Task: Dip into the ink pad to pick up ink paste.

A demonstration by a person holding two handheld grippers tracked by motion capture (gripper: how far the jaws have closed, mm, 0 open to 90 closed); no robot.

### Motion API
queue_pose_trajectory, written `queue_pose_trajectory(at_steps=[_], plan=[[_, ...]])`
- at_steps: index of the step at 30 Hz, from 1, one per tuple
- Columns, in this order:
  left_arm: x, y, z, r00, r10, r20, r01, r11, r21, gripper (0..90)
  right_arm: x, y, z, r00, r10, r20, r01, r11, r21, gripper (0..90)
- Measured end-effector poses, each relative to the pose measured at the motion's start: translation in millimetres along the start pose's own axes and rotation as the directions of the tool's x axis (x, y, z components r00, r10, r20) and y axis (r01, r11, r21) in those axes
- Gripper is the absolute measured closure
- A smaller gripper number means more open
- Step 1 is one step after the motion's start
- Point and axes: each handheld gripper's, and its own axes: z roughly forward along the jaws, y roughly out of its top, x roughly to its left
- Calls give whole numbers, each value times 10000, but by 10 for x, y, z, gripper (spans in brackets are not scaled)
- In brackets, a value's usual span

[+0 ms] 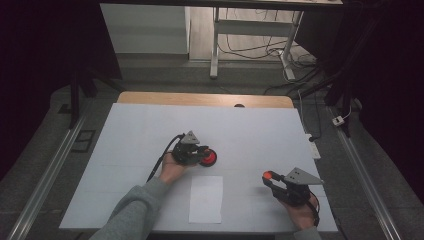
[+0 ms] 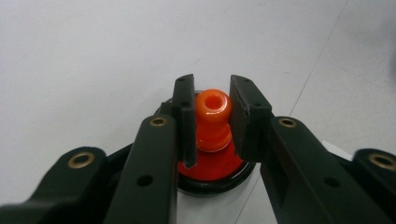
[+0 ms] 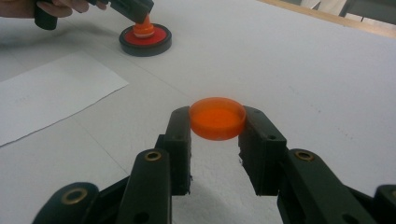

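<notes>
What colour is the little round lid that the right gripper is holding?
The lid is see-through orange. The right gripper view shows it best, pinched between the right gripper jaws.

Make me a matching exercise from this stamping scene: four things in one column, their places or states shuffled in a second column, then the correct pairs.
Things:
1. orange stamp
2. orange lid
3. sheet of paper
4. red ink pad

Places or states:
A. lies flat on the white table, between the two hands
B. gripped by the right gripper, away from the pad
C. sits open on the table under the stamp
D. held upright by the left gripper, standing on the pad

Pairs: 1-D, 2-B, 3-A, 4-C
</notes>
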Motion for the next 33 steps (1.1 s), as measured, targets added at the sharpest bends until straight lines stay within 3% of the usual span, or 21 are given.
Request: queue_pose_trajectory(at_steps=[7, 14, 25, 33], plan=[[-36, -16, 4, 9991, 377, -178, -376, 9993, 51, 724, -3, 0, -1, 10000, 8, 14, -8, 10000, -3, 647], [-53, -42, 0, 9984, 483, -285, -483, 9988, 26, 724, -1, 5, -7, 10000, 20, 34, -20, 10000, -19, 647], [-38, -82, -2, 9996, 191, -197, -192, 9998, -43, 724, -5, 9, -20, 10000, 39, 32, -39, 9999, -98, 647], [-41, -81, 10, 9994, 258, -235, -257, 9997, 36, 723, -8, 13, -21, 10000, -6, 54, 6, 10000, -84, 647]])
